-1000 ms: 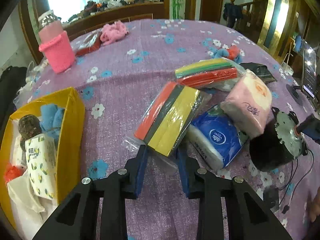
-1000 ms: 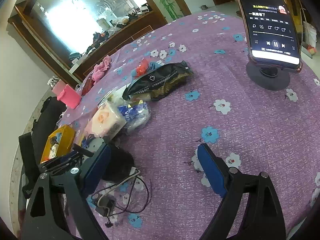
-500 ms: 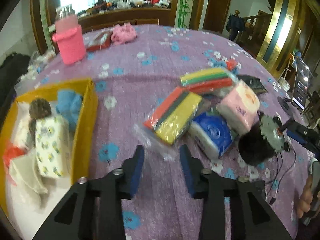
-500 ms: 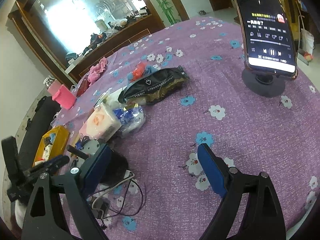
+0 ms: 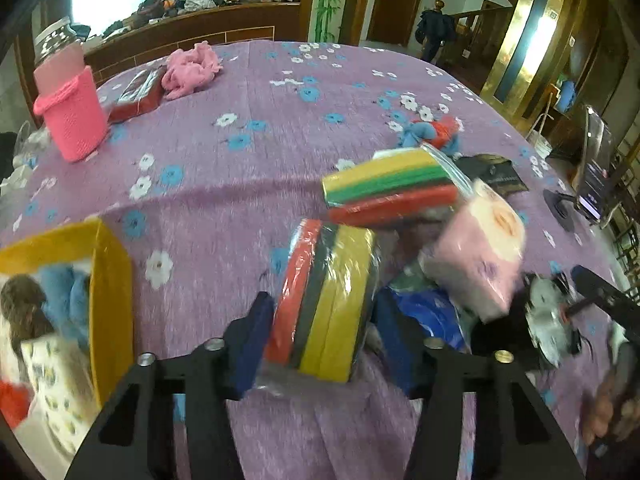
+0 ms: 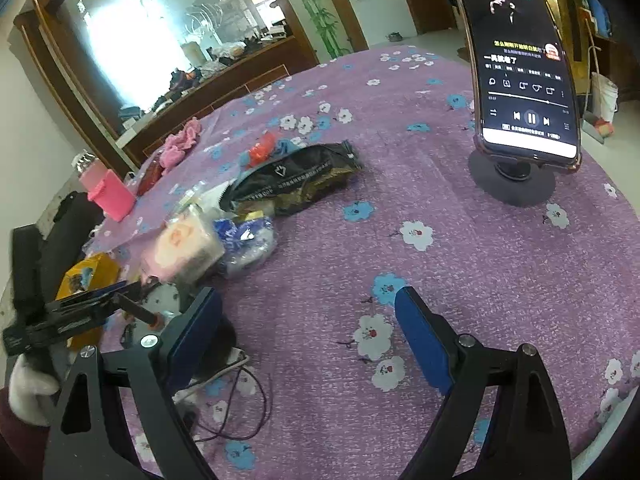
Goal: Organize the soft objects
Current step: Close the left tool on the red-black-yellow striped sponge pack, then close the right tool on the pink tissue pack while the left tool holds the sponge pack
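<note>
On the purple floral tablecloth [image 5: 248,184], two sponge packs: left fingers [image 5: 256,332] straddle one [image 5: 324,300]; right fingers [image 6: 416,328] spread wide.

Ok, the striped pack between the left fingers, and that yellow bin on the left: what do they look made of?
Sponge pack: looks like stacked foam or sponge-cloth layers, red, dark and yellow, in clear glossy plastic film; the wrap shows glare and wrinkles. Yellow bin: thin, flat, matte walls, probably cardboard or stiff fabric; blur leaves it open. The left gripper brackets the pack.

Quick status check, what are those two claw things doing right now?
Left gripper open, straddling wrapped sponge pack. Right gripper open, empty over tablecloth. Yellow box waits left; blue tissue pack crowds the right finger.
</note>
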A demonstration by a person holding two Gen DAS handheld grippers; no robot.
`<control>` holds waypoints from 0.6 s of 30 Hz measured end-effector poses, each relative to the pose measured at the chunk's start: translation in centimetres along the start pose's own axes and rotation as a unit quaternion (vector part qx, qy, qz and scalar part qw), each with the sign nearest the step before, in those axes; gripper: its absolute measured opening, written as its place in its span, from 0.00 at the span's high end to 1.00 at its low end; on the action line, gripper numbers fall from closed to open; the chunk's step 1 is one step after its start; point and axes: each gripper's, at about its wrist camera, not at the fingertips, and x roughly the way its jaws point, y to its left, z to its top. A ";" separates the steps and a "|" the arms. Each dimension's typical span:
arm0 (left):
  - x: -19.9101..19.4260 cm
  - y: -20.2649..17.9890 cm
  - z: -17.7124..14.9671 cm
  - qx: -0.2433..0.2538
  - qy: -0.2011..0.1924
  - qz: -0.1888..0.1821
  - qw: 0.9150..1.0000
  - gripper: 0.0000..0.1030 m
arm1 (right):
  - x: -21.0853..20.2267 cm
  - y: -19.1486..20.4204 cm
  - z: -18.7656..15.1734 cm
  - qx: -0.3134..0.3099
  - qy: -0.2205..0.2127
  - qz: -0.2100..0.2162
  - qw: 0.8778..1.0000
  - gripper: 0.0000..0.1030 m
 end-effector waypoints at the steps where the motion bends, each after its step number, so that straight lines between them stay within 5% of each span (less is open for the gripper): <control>1: -0.4 0.0 -0.4 0.003 0.002 -0.002 1.000 0.55 | 0.1 0.0 0.0 -0.001 0.001 -0.002 1.000 0.14; 7: -2.3 0.3 -2.2 0.000 0.017 -0.003 1.000 0.57 | -1.4 0.0 0.0 0.010 -0.018 -0.009 1.000 0.14; 10: -3.5 0.0 -3.0 0.006 0.019 -0.002 1.000 0.56 | -3.5 0.6 0.3 0.029 -0.017 0.023 0.999 0.14; 15: -4.2 0.2 -3.0 -0.002 0.014 0.010 1.000 0.38 | -2.7 3.2 2.8 0.022 0.036 0.059 0.997 0.14; 18: -3.1 0.1 -2.7 -0.018 0.026 0.013 0.999 0.40 | 0.0 4.9 4.5 0.021 0.099 0.079 0.992 0.14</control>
